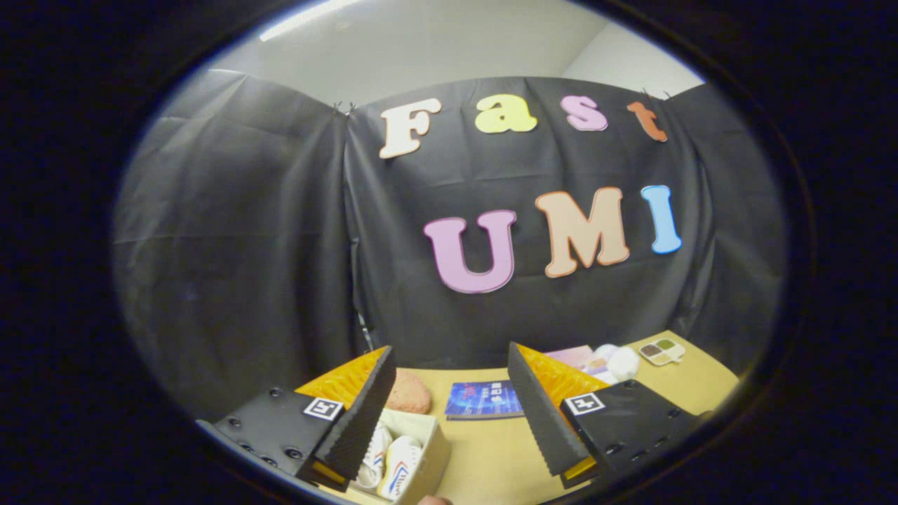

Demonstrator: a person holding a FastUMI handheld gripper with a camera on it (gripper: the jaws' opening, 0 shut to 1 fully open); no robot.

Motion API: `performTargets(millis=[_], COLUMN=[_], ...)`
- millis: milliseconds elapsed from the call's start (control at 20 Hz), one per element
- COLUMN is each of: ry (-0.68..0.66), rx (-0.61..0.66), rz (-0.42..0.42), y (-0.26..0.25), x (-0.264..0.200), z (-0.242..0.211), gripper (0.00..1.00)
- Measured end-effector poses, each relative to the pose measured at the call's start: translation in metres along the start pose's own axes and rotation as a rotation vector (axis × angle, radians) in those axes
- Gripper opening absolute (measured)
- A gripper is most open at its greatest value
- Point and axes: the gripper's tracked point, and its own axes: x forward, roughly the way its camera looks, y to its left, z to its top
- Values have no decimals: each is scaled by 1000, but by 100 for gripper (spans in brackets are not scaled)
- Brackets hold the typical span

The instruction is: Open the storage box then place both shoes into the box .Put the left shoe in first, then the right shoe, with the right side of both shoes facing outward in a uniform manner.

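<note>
Item: gripper (449,410), fingers standing wide apart and released, gripping nothing, hanging above the tan table (491,456) with the ribbed black pads (537,414) facing each other across an empty gap. Item: storage box (431,449), cream-walled, sitting on the table below and just inside the left finger, its top open toward the camera. Item: two white shoes (389,466) with red and blue markings, lying side by side inside the storage box, the nearer parts being hidden behind the left finger; which sides are facing outward cannot be told. Item: reddish-brown rounded object (410,393), resting just beyond the storage box, partly behind the left finger. Item: blue book (484,400), lying flat on the table to the right of the storage box, showing between the fingers. Item: white fluffy bundle (617,361) and small compartment tray (663,351), sitting well beyond the storage box, past the right finger.
</note>
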Motion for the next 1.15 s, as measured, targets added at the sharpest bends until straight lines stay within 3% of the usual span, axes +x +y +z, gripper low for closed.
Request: performTargets(millis=[250,600,1150], ry=[-51,-29,-11], rx=[-88,-118,-157], rz=[12,-39,-51], y=[-57,-114,-160], x=[-17,-29,-45], z=[25,17,13], gripper=[98,98,98])
